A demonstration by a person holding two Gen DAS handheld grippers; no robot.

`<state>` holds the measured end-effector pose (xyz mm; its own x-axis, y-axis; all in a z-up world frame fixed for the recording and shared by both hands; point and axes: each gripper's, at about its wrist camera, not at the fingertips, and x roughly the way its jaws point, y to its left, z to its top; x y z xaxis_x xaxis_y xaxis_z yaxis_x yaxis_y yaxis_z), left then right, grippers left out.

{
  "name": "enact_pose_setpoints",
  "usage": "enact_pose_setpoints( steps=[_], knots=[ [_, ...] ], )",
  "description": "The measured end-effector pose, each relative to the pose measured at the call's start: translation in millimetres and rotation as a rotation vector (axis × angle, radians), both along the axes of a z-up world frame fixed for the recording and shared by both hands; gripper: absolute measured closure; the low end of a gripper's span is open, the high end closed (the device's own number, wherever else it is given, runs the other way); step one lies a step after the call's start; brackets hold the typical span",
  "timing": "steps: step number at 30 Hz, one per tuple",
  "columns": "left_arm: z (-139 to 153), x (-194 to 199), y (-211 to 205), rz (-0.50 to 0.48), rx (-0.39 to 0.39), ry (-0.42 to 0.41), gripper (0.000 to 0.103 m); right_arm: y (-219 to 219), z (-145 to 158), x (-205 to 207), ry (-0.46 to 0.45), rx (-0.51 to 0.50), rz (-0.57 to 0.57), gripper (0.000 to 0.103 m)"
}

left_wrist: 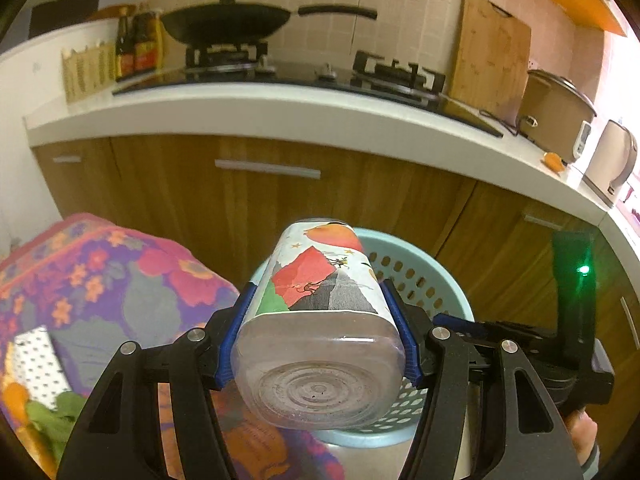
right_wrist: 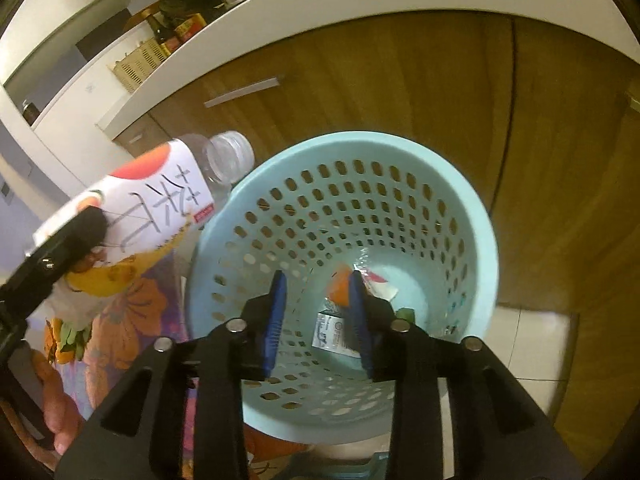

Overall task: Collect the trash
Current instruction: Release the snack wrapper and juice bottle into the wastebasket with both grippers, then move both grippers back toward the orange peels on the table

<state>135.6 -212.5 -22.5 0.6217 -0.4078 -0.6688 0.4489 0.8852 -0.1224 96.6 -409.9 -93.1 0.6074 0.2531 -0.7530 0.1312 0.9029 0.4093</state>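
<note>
Left hand-held gripper [left_wrist: 320,344]: its blue pads clamp the two flat sides of a clear plastic bottle [left_wrist: 320,320], which fills the gap between them.
Bottle: empty and see-through, with a colourful printed label; the ribbed base faces the left wrist camera and the neck points away. In the right wrist view the same bottle [right_wrist: 160,200] shows its uncapped mouth tilted up and toward the basket, just beside the rim and outside it.
Right hand-held gripper [right_wrist: 318,320]: jaws parted to a middling gap with nothing between the pads; it hangs above the basket mouth, pointing down into it.
Basket [right_wrist: 460,184]: a pale blue perforated plastic bin, upright on the floor. From the left wrist it sits just behind and below the held bottle [left_wrist: 424,276].
Trash in basket: on the bottom lie an orange scrap [right_wrist: 339,288], a white-and-red wrapper [right_wrist: 382,286], a printed white packet [right_wrist: 334,330] and a small green bit [right_wrist: 405,314].
Flowered cloth [left_wrist: 120,280]: bright purple, pink and orange fabric beside the basket, on the left.
Bench [left_wrist: 280,108]: white kitchen counter well behind the basket, carrying a black wok [left_wrist: 228,24] on a gas hob, sauce bottles [left_wrist: 138,44], a wooden cutting board [left_wrist: 488,52] and a rice cooker [left_wrist: 556,116].
Cabinets [left_wrist: 260,200]: brown wooden doors under the bench.
</note>
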Motion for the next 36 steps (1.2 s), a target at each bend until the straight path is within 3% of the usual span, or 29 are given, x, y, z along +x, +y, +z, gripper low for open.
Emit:
enact_pose_setpoints(
  steps=[8, 17, 25, 36],
  knots=[
    [-20.6, 4.8, -11.8, -0.026, 0.049, 0.048, 0.043, -14.8, 4.0, -7.4, -0.012, 0.015, -0.036, 0.072],
    [-2.7, -12.3, 12.2, -0.003, 0.025, 0.019, 0.04, -1.5, 15.3, -9.3, -0.037, 0.014, -0.013, 0.072],
    [21.7, -36.3, 44.0, 0.031, -0.022, -0.033, 0.04, 34.4, 40.2, -13.6, -0.088, -0.015, 0.053, 0.072],
    [60.4, -74.6, 123.3, 0.143, -0.1, -0.119, 0.032, 114.1, 73.4, -14.1, -0.169, -0.06, 0.204, 0.072]
  ],
)
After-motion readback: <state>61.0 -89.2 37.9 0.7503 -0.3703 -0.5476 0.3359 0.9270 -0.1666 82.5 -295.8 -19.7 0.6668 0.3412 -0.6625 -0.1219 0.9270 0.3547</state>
